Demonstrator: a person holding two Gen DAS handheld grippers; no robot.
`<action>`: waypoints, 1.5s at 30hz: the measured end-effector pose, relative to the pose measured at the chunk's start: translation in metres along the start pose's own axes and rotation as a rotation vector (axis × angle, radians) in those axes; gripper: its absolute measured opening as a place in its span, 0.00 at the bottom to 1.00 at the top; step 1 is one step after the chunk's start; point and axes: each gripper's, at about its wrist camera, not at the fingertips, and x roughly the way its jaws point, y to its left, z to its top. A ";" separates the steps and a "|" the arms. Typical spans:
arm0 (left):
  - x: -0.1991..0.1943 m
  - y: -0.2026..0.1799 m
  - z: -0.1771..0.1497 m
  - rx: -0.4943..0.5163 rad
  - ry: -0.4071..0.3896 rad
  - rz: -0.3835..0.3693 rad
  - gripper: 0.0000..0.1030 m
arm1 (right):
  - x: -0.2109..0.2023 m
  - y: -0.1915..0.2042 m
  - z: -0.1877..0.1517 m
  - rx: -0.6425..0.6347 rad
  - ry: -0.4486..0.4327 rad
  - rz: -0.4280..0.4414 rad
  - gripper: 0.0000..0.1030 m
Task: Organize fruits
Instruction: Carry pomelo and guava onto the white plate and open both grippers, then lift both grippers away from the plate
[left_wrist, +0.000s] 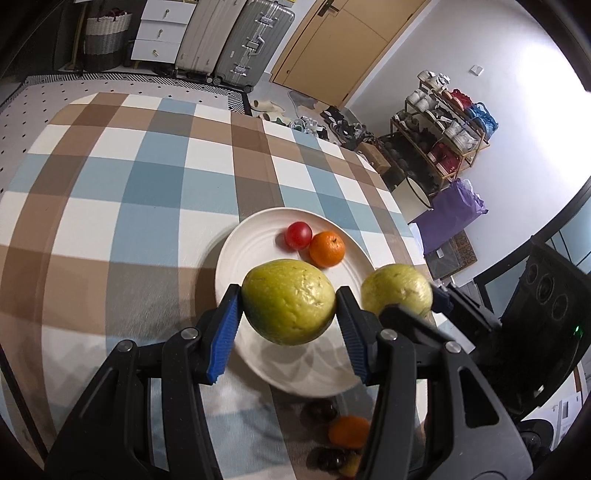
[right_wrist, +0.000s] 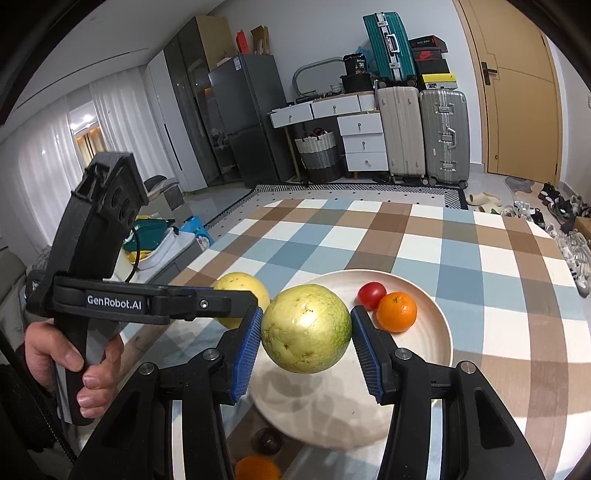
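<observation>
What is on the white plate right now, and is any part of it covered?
A red tomato and an orange sit side by side on the white plate. Two green fruits, one held by the left gripper and one by the right gripper, hide part of the plate below them.

Two guavas (left_wrist: 290, 301) (left_wrist: 397, 290), one orange (left_wrist: 327, 248), one tomato (left_wrist: 298, 235), one plate (left_wrist: 240, 254)

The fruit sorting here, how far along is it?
Partly done. A tomato and an orange already sit on the white plate. In hand: each hand-held gripper, left and right, holds a green fruit above the plate. Left: setting both down, plus a few fruits on the table near the plate's front edge.
</observation>
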 end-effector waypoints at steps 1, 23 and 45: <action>0.004 0.000 0.002 -0.001 0.004 -0.001 0.47 | 0.004 -0.001 0.000 -0.005 0.005 -0.006 0.48; 0.084 0.002 0.042 -0.019 0.077 0.008 0.47 | 0.050 -0.026 -0.013 0.004 0.069 -0.037 0.48; 0.052 0.001 0.036 -0.046 0.042 0.005 0.48 | 0.007 -0.022 -0.024 0.073 -0.009 -0.098 0.59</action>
